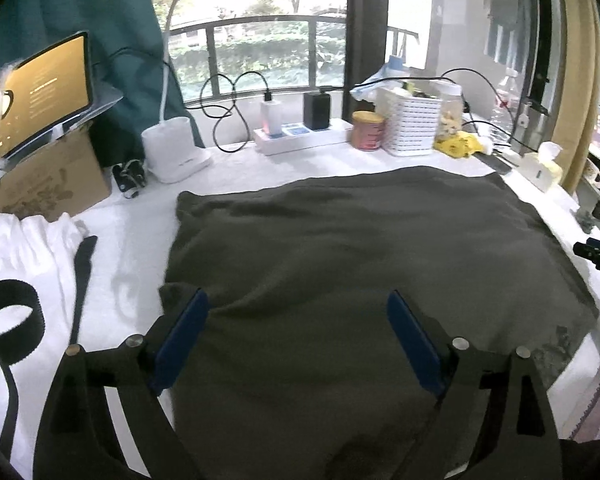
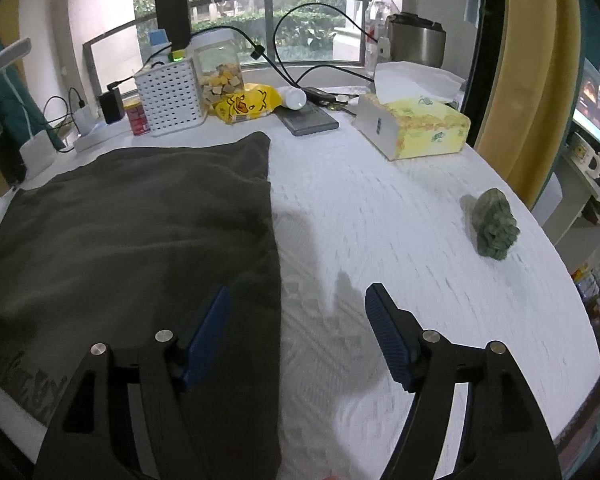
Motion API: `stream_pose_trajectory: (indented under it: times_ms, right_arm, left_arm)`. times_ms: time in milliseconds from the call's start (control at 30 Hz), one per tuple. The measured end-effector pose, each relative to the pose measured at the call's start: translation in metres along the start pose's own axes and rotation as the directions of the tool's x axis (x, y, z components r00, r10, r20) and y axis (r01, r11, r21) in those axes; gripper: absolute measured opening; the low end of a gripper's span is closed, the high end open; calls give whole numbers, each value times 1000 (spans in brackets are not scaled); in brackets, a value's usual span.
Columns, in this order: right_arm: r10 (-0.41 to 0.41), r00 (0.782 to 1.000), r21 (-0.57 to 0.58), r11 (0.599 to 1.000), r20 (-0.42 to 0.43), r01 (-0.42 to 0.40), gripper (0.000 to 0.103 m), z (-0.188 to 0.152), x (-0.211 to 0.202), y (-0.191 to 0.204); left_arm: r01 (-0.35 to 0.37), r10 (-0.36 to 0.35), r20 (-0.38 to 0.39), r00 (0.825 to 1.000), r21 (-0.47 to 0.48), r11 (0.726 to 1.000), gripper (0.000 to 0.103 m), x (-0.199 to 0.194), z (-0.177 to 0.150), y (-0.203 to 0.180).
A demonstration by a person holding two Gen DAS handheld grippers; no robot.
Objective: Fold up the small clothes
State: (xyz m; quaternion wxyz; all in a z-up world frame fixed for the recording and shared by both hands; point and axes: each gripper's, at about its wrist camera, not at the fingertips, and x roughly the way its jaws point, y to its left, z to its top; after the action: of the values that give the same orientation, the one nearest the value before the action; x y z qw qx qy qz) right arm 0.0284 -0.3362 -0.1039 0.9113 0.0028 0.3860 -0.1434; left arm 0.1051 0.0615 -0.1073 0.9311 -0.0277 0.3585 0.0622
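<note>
Folding stage: dark olive garment [image 1: 360, 272] lies flat on the white worktop [image 2: 400, 220], nothing gripped.

Garment looks soft, limp, light knit; it'll drape and sag, not hold shape, so take it at an edge or corner, pinching both layers, not mid-panel. Left gripper [image 1: 296, 340] hovers over its near half, fingers wide apart, cloth under them but not pinched. Right gripper [image 2: 296, 336] straddles the garment's right edge, fingers apart, one over cloth, one over bare worktop. Likely slip risk is low; bunching is the issue. White clothes [image 1: 32, 248] sit just left of it; tissue box [image 2: 416, 128] and white basket [image 2: 172, 98] are well clear behind.
</note>
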Motion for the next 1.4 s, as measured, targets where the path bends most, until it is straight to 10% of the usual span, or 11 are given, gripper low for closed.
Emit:
stream_pose_trajectory:
  times_ms: [1400]
  right_arm:
    - [54, 997, 16, 998, -51, -54, 74, -102, -66, 51]
  left_arm:
    - [138, -138, -57, 989, -10, 990, 91, -31, -68, -29]
